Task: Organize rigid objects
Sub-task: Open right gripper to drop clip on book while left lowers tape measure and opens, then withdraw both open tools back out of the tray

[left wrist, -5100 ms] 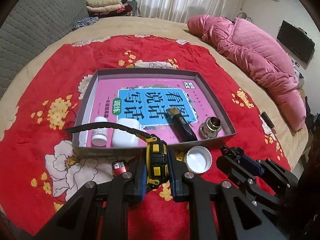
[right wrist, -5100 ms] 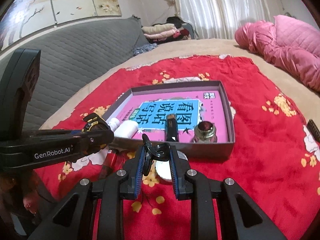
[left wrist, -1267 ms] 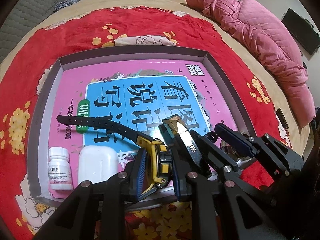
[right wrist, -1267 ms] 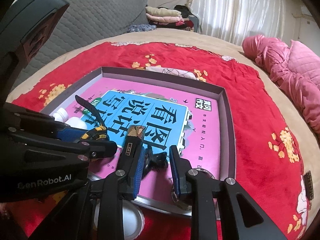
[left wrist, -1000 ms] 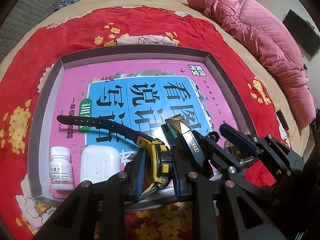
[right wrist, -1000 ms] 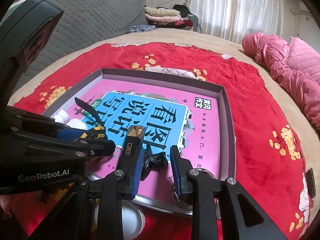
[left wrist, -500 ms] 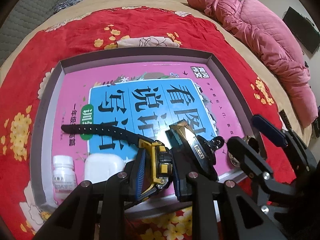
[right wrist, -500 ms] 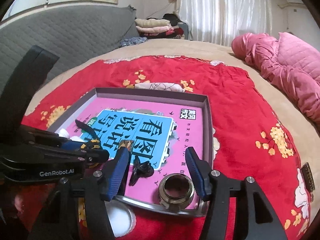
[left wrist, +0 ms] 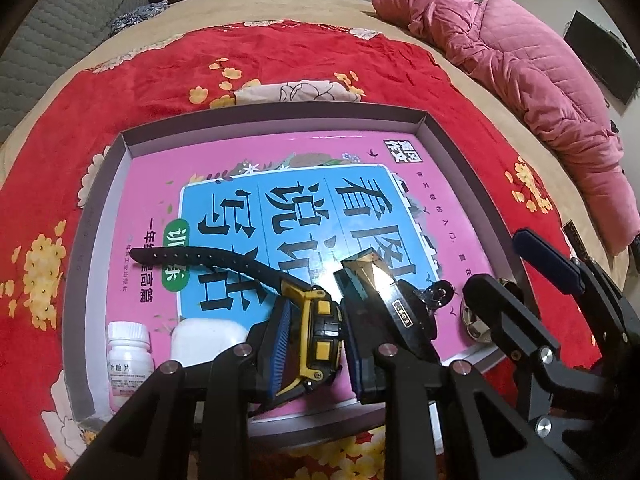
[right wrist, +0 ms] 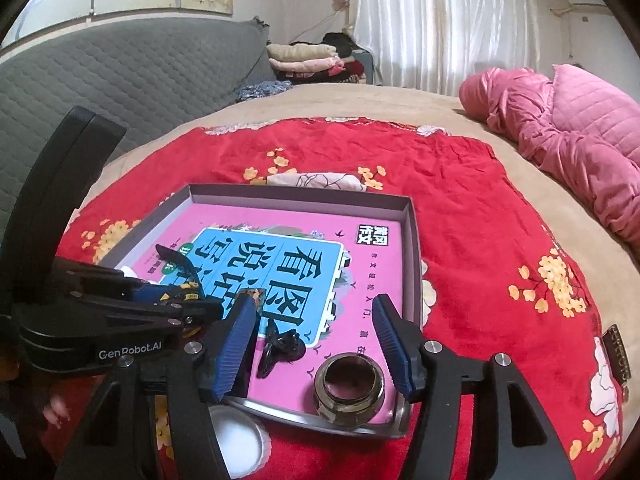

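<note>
My left gripper (left wrist: 314, 340) clamps the yellow-and-black wristwatch (left wrist: 316, 320) above the grey shallow tray (left wrist: 276, 118), strap pointing forward-left; my right gripper (right wrist: 316, 340) gapes wide, empty.

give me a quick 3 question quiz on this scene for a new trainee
1. True or false: the left gripper is shut on the yellow and black watch.
2. Which is open? A. left gripper B. right gripper
3. Fill in: the black clip lies inside the ____.

Key:
1. True; its pads clamp the watch body over the tray.
2. B; nothing sits between its spread fingers.
3. Tray, beside the metal ring.
</note>
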`<move>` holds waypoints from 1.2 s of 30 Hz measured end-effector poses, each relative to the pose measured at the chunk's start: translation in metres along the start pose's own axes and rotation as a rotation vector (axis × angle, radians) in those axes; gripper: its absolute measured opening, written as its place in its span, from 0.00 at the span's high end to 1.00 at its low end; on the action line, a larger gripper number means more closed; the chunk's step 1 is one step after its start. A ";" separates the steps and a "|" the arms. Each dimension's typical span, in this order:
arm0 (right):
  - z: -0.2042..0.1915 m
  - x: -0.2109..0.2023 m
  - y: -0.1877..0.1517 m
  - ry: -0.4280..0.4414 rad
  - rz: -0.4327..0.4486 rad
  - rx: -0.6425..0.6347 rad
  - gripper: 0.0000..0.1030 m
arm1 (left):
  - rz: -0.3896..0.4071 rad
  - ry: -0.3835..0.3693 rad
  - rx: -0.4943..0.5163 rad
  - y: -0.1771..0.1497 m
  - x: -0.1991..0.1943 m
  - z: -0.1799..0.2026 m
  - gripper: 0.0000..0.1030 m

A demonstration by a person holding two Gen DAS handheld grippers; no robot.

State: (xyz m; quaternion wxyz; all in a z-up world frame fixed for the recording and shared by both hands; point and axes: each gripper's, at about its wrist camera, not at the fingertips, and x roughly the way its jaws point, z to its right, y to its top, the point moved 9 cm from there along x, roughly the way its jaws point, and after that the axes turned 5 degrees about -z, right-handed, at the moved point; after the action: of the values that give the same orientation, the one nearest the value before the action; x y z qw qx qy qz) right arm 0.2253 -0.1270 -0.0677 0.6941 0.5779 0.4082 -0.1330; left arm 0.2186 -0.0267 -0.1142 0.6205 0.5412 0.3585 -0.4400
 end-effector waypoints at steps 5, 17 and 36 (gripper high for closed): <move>0.002 0.001 -0.001 -0.004 -0.002 0.005 0.32 | 0.006 -0.001 -0.022 0.002 -0.004 -0.005 0.58; 0.008 0.001 -0.001 -0.016 0.000 0.023 0.30 | 0.074 -0.010 -0.039 0.006 -0.023 -0.008 0.58; 0.005 -0.010 0.004 0.013 0.046 0.014 0.27 | 0.278 0.015 -0.152 0.016 -0.098 -0.059 0.37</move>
State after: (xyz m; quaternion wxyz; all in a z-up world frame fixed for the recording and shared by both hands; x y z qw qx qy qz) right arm 0.2238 -0.1334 -0.0581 0.6904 0.5927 0.3983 -0.1158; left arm 0.2002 0.0475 -0.0275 0.7120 0.5402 0.3170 -0.3175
